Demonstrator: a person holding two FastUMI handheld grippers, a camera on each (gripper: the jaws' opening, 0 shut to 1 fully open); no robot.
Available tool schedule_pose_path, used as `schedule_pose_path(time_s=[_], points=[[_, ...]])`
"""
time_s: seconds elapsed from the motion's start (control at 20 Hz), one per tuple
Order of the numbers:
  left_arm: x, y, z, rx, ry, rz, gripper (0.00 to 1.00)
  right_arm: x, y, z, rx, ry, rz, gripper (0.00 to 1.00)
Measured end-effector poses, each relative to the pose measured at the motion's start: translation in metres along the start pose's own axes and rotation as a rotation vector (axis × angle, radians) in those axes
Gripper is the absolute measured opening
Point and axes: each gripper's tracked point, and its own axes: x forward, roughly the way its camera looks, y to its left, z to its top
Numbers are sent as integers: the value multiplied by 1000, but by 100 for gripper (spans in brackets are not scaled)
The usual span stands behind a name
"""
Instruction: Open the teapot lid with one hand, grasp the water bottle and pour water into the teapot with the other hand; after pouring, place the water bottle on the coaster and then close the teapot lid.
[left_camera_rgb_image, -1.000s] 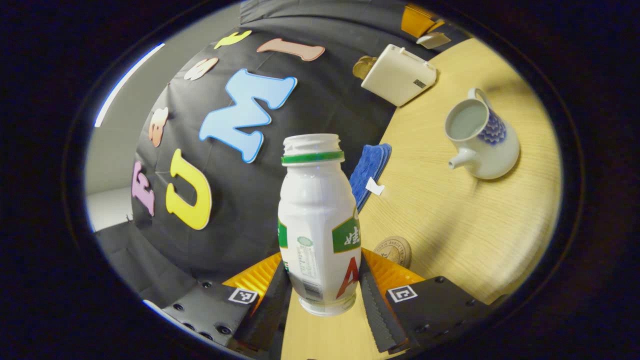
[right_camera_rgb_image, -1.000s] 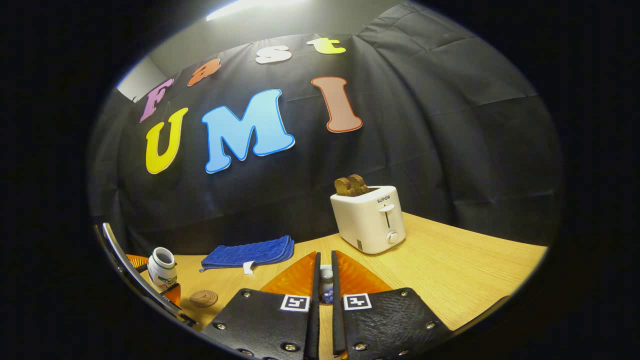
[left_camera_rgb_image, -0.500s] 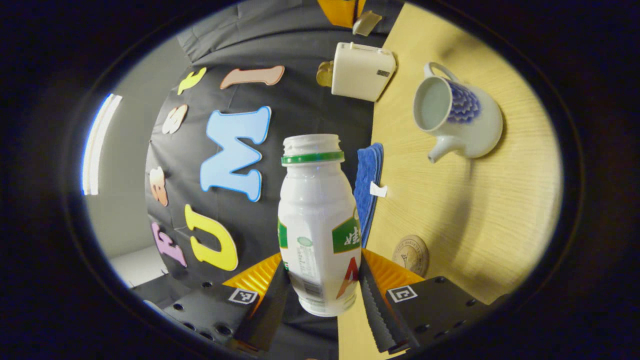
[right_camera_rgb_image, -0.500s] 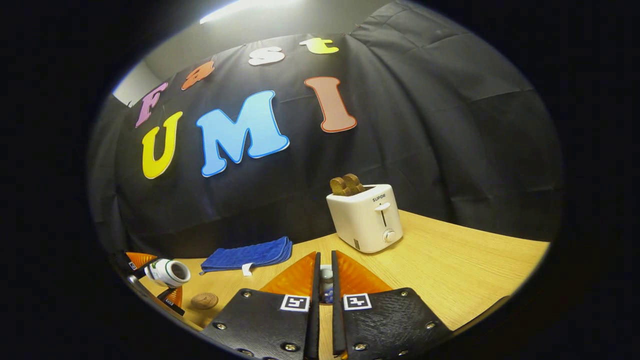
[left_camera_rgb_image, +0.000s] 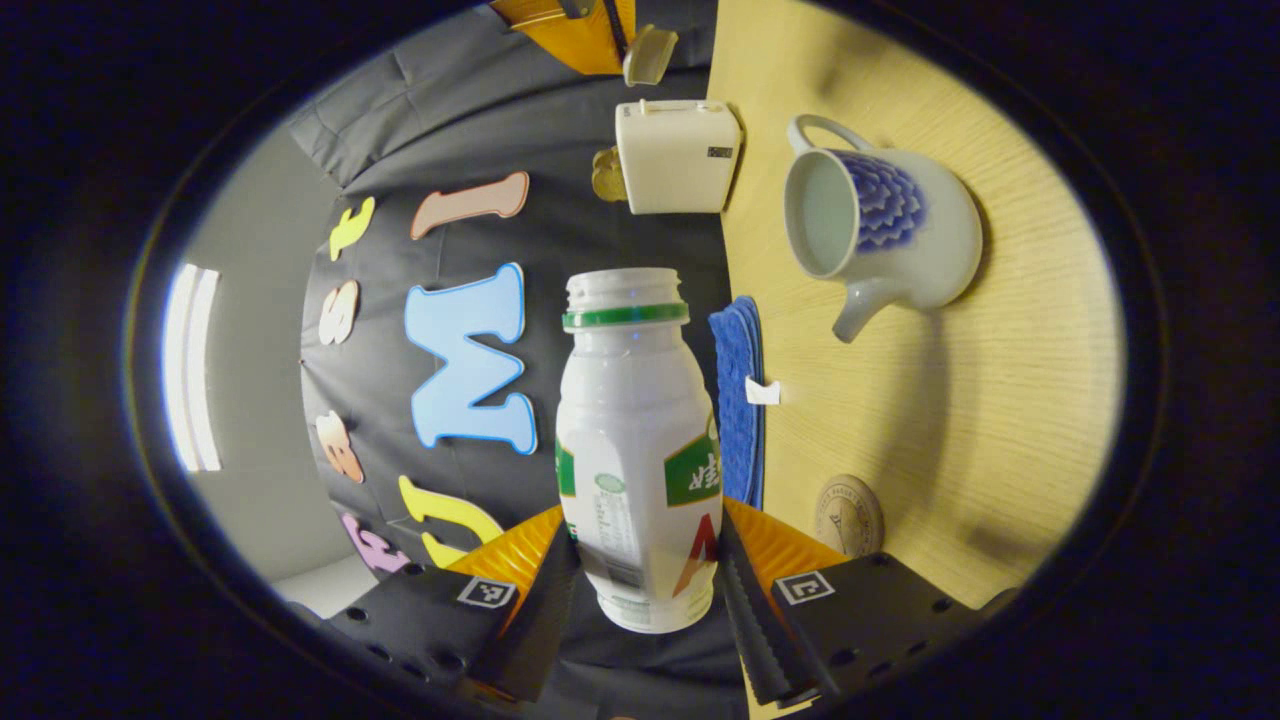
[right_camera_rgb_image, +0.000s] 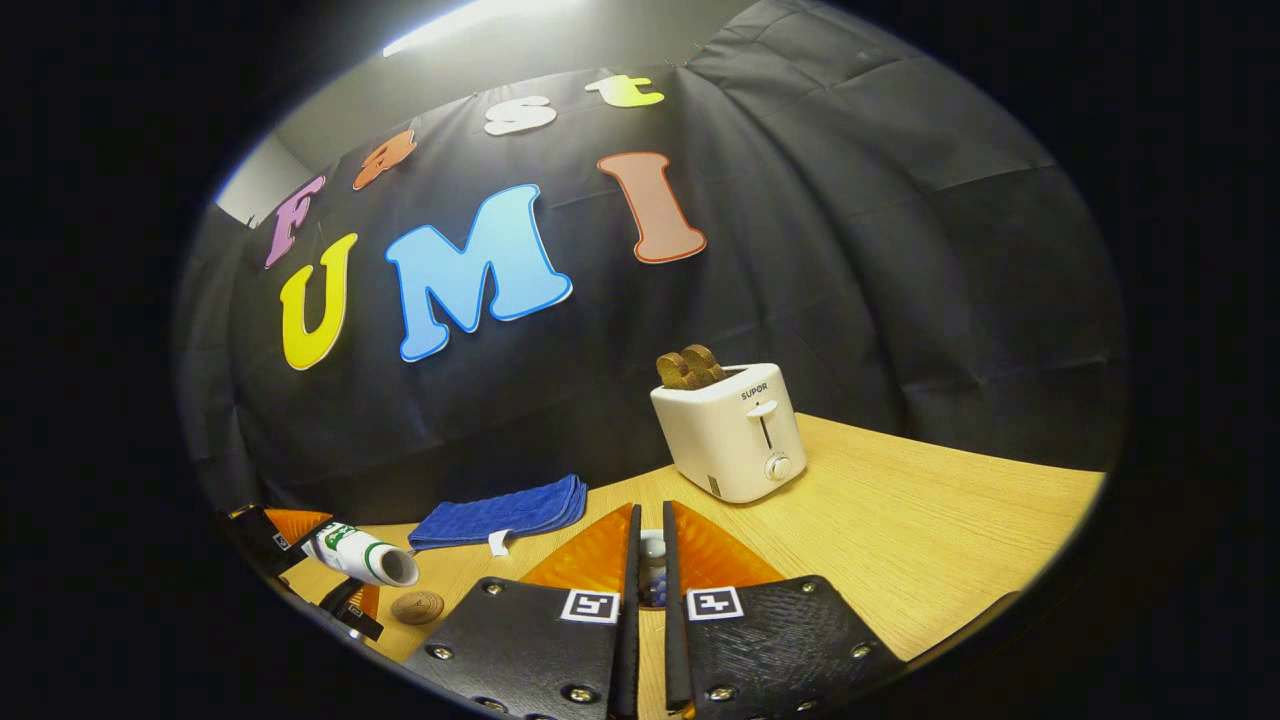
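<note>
The left gripper (left_camera_rgb_image: 645, 590) clamps the bottle (left_camera_rgb_image: 635, 450) low on its body, both fingers pressing its sides. The bottle has no cap and, in the right gripper view, lies tipped almost flat above the table (right_camera_rgb_image: 900, 520), mouth toward the middle. In the left gripper view the teapot (left_camera_rgb_image: 880, 235) stands open on the table, well apart from the bottle's mouth, spout toward the cloth (left_camera_rgb_image: 738, 400). The coaster (left_camera_rgb_image: 848, 515) lies bare on the table just beside the left gripper's finger.

The right gripper (right_camera_rgb_image: 650, 575) has its fingers drawn nearly together on a small pale thing, probably the lid (right_camera_rgb_image: 651, 560), though little of it shows between them. The lid's underside also shows in the left gripper view, held high beyond the toaster (left_camera_rgb_image: 675, 155). The toaster stands by the wall with toast (right_camera_rgb_image: 688, 367) in its slots.
</note>
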Motion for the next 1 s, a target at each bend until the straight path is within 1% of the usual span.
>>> schedule_pose_path(time_s=[0.35, 1.0], points=[[5, 0, 10, 101, -31, 21, 83, 0, 5, -1, -9, 4, 16, 10], [8, 11, 13, 162, -54, 44, 83, 0, 8, -3, -23, 6, 27, 10]])
